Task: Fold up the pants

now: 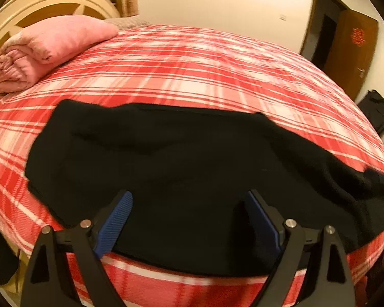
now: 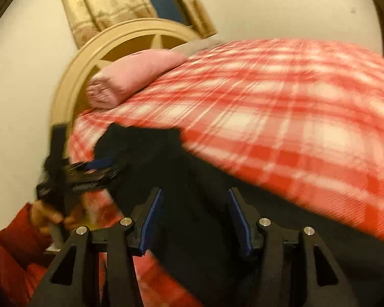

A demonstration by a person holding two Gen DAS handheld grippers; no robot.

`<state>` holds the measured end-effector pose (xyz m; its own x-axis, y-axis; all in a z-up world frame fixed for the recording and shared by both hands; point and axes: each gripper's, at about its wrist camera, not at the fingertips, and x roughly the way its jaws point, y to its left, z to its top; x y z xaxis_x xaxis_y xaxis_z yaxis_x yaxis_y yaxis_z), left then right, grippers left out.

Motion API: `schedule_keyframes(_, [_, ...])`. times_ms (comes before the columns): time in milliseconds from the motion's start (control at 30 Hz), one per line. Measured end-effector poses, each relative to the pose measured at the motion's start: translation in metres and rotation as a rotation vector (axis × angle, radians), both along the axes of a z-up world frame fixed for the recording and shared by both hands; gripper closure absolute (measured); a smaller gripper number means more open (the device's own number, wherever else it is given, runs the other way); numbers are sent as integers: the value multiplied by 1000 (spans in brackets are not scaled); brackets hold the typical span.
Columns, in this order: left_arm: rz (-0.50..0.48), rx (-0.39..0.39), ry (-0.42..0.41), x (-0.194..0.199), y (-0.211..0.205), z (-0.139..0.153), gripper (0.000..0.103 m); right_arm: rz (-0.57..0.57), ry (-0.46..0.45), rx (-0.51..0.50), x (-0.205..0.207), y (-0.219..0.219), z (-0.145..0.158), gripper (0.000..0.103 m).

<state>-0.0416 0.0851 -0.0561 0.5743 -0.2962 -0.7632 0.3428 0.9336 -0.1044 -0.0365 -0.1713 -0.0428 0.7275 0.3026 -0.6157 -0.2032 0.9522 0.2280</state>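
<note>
The bed [image 1: 192, 58], covered in red plaid, serves as the folding surface. The black pants [image 1: 166, 158] are spread flat across its near edge, probably so that a fold can be made within reach. A pink blanket [image 1: 46, 51] is rolled up at the headboard, well apart from the work. The left gripper [image 1: 189, 220] is held wide open over the near edge of the pants, nothing gripped. The right gripper [image 2: 195, 220] stands about half open above the cloth; whether cloth is pinched cannot be told, owing to blur.
</note>
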Motion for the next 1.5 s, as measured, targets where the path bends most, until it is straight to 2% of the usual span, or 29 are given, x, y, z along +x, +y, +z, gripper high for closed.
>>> schedule_keyframes(33, [-18,-7,1,-2,-4,1,11,-8,-4,-46,5,-6,3,67])
schedule_keyframes(100, [-71,-24,-5,-9,-17,3,11,-12,15,-125,15,-18,3,75])
schedule_keyframes(200, [-137,-45,-8,-20,-37,5,11,25,71,-190,25,-30,-10,75])
schedule_keyframes(300, [-174,-42,13,-26,-54,0,11,102,144,-213,26,-23,-27,75])
schedule_keyframes(433, [-213,11,-13,-37,-67,-2,11,163,112,-330,12,-5,-30,75])
schedule_keyframes(700, [-212,26,-15,-38,-68,-3,11,237,114,-400,12,4,-32,75])
schedule_keyframes(800, [-214,53,-25,-40,-72,-6,9,296,130,-464,12,13,-33,75])
schedule_keyframes(900, [-209,68,-28,-40,-75,-7,8,329,175,-551,13,30,-32,92])
schedule_keyframes(933, [-206,67,-26,-41,-75,-7,8,326,156,-636,8,40,-34,95])
schedule_keyframes(1000, [-203,65,-26,-41,-75,-7,8,287,116,-744,1,52,-36,99])
schedule_keyframes(1100, [-200,66,-32,-43,-74,-8,7,106,3,-878,-3,51,-38,101])
schedule_keyframes(1133, [-200,65,-34,-43,-74,-8,7,23,-31,-873,-1,45,-35,101])
schedule_keyframes(1233, [-200,69,-34,-43,-76,-8,5,-156,-64,-765,7,27,-32,101])
schedule_keyframes(1267, [-201,70,-34,-43,-76,-9,5,-171,-66,-755,10,26,-35,101])
schedule_keyframes(1333, [-201,71,-33,-43,-77,-9,4,-131,-26,-628,12,20,-44,100])
schedule_keyframes(1367, [-202,71,-33,-44,-76,-8,4,-141,-40,-605,9,18,-42,100])
schedule_keyframes(1433, [-207,69,-32,-43,-76,-8,4,-137,-39,-487,1,2,-26,100])
schedule_keyframes(1500, [-207,65,-33,-43,-76,-9,4,-202,-75,-335,-12,-22,-4,100])
